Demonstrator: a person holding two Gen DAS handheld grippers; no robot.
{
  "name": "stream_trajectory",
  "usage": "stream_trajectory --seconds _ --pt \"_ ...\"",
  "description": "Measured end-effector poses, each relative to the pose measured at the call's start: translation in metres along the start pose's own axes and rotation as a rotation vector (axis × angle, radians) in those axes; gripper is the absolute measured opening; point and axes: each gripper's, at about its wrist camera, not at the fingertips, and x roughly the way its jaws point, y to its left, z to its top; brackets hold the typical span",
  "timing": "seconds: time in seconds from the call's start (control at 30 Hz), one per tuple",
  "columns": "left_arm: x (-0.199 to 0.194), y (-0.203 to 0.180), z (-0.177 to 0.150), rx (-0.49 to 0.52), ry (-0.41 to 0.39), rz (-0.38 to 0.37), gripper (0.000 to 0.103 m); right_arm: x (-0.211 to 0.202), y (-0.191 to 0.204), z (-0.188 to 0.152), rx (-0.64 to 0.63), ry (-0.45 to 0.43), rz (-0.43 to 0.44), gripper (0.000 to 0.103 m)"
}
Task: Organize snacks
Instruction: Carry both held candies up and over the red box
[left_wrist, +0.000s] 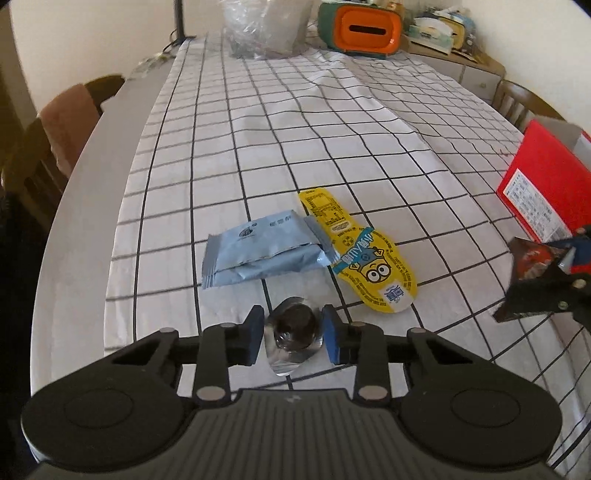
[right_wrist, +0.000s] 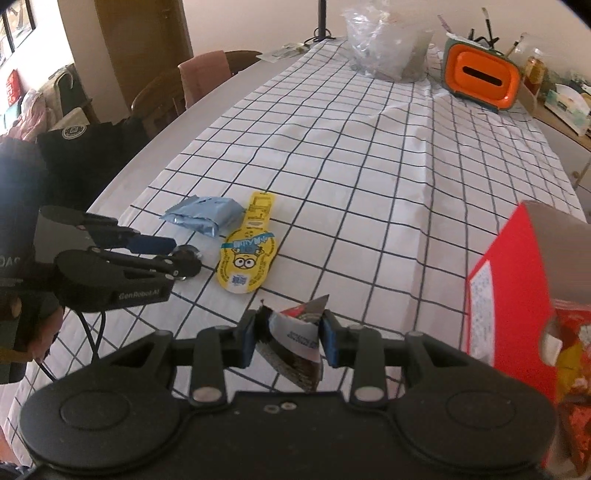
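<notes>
The left gripper (left_wrist: 292, 334) stands at lower centre of the left wrist view, its jaws brought in narrow around a small clear blister cup (left_wrist: 293, 332) with a dark round sweet inside. The blue pads (left_wrist: 255, 332) sit against the cup's sides or just short of them; full contact cannot be confirmed from this angle. The cup rests on the checked tablecloth (left_wrist: 332, 122), so the low, downward-tilted approach is judged to suit a pick from the surface.

The right gripper (right_wrist: 290, 338) is clamped on a dark crumpled snack wrapper (right_wrist: 295, 339), which is pinched upright between the pads and clear of the cloth. The open red carton (right_wrist: 513, 295) stands at the right edge of that view, close beside the gripper; it is judged to be the collecting container, which would explain why the wrapper is carried on that side.

Two snacks lie flat at mid-frame, not yet collected: a pale blue foil packet (left_wrist: 258, 254) and a yellow cartoon-printed sachet (left_wrist: 360, 254), the packet's end overlapping the sachet.

View differences:
- The left wrist view shows the cup's contents and the pad spacing; the right gripper appears only at its right edge.
- The right wrist view shows the left gripper side-on at centre left, low over the cloth, and colourful packets already inside the carton, which the left wrist view does not show.
</notes>
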Motion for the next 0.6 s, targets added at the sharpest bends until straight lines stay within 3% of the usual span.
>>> stream_trajectory --seconds 0.27,0.6 --pt "-0.024 0.002 -0.004 -0.116 0.022 0.010 0.032 -0.033 -0.014 -0.011 0.044 -0.028 -0.016 0.034" --pt "-0.079 -0.019 0.010 -0.177 -0.023 -0.001 0.032 -0.088 -0.045 -0.020 0.079 -0.123 -0.015 0.034"
